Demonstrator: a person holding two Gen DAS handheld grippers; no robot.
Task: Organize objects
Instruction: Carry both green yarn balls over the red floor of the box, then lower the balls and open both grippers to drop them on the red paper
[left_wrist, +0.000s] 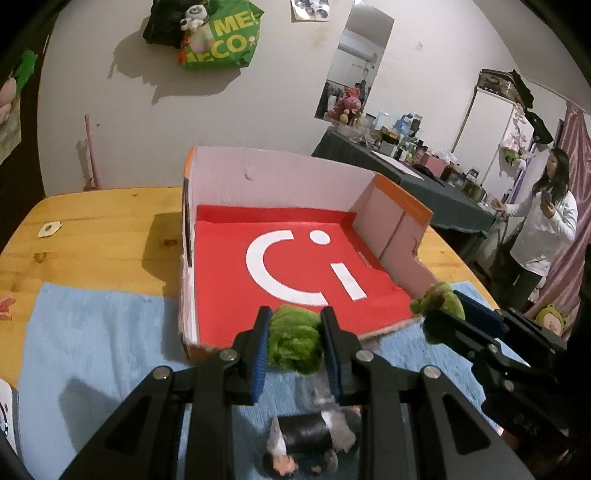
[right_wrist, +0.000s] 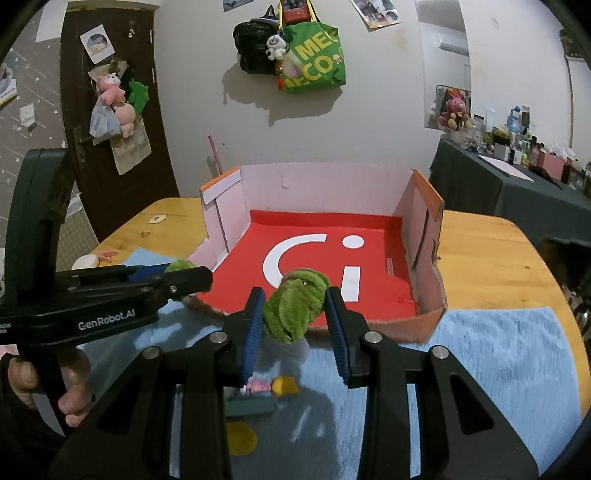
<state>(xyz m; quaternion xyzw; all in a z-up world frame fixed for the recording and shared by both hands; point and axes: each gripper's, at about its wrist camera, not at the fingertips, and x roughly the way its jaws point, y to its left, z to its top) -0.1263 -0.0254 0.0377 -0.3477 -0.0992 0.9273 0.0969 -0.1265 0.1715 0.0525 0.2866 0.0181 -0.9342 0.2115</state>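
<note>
Carry step: left gripper (left_wrist: 295, 341) fingers clamped on a green plush (left_wrist: 293, 341), right gripper (right_wrist: 295, 317) fingers clamped on another (right_wrist: 295, 308), both held above the blue mat (left_wrist: 103, 332) at the box's (left_wrist: 295, 254) open front; next, probably forward over the red floor, then release.

The open cardboard box (left_wrist: 280, 173) stands on the wooden table (left_wrist: 103, 218), its near edge on the towel (left_wrist: 110, 332); just before that edge the left gripper (left_wrist: 295, 332) holds one fuzzy item (left_wrist: 293, 341); to its right the right gripper (right_wrist: 295, 314) holds another fuzzy item (right_wrist: 295, 306); behind the box is the wall, where a tote bag (right_wrist: 314, 62) hangs; far right of the box a cluttered side table (left_wrist: 424, 173), a person (left_wrist: 543, 229) beside it.
</note>
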